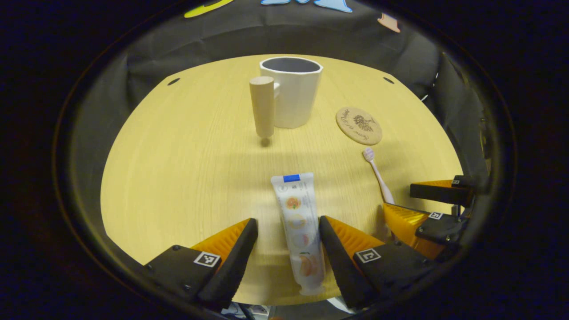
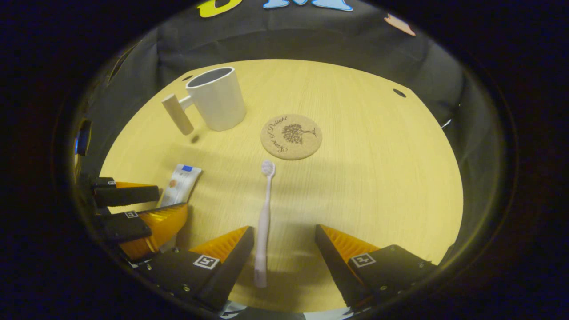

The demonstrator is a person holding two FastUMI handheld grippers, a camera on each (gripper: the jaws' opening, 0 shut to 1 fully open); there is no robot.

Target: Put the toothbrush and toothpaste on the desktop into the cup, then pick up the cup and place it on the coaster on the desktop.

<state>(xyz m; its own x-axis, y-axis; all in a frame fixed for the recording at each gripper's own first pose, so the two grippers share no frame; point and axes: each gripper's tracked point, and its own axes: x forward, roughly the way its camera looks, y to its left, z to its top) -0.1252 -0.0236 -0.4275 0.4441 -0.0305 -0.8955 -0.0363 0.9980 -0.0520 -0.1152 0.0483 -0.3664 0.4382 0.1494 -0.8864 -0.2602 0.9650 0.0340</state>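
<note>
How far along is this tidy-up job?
Nothing is done yet: the toothpaste and toothbrush lie flat on the table, the cup stands empty, and the coaster is bare. In hand: the open left gripper straddles the toothpaste, the open right gripper the toothbrush, without gripping. Left: grasp both, drop them in the cup, move it onto the coaster.

Round wooden desktop with four items lying on it

The pale wood desktop (image 2: pixel 378 186) carries a white cup (image 2: pixel 218 100) with a wooden handle at the back, a cork coaster (image 2: pixel 291 136) just beside it, a toothbrush (image 2: pixel 265 213) lying head toward the coaster, and a toothpaste tube (image 1: pixel 298 226) flat near the front edge.
</note>
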